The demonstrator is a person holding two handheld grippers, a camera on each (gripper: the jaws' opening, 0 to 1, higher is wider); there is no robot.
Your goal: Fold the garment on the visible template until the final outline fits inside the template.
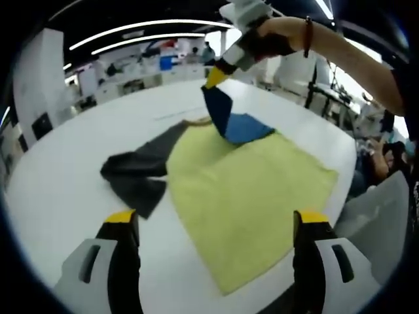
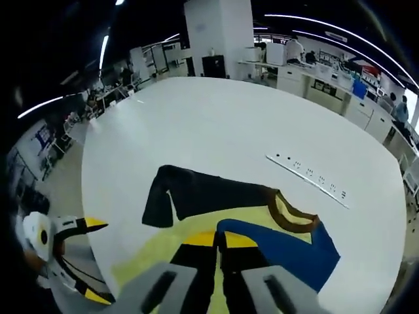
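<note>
A yellow shirt [image 1: 249,190] with a brown collar [image 2: 296,217] lies flat on the white round table [image 1: 59,176]. Its black sleeve [image 1: 134,173] is folded on itself at the left. My right gripper [image 1: 216,77], held by a hand, is shut on the blue sleeve [image 1: 229,118] and lifts it above the shirt's shoulder. In the right gripper view the jaws [image 2: 219,247] pinch the blue sleeve [image 2: 294,252] beside the black sleeve [image 2: 196,193]. My left gripper [image 1: 216,219] stands open just above the shirt's near hem, with nothing in it, and it shows at the table edge [image 2: 91,261].
A long white strip with dark marks [image 2: 308,175] lies on the table beyond the collar. Wide bare tabletop [image 2: 222,118] spreads past the shirt. Desks, a white pillar [image 2: 219,33] and people stand around the room.
</note>
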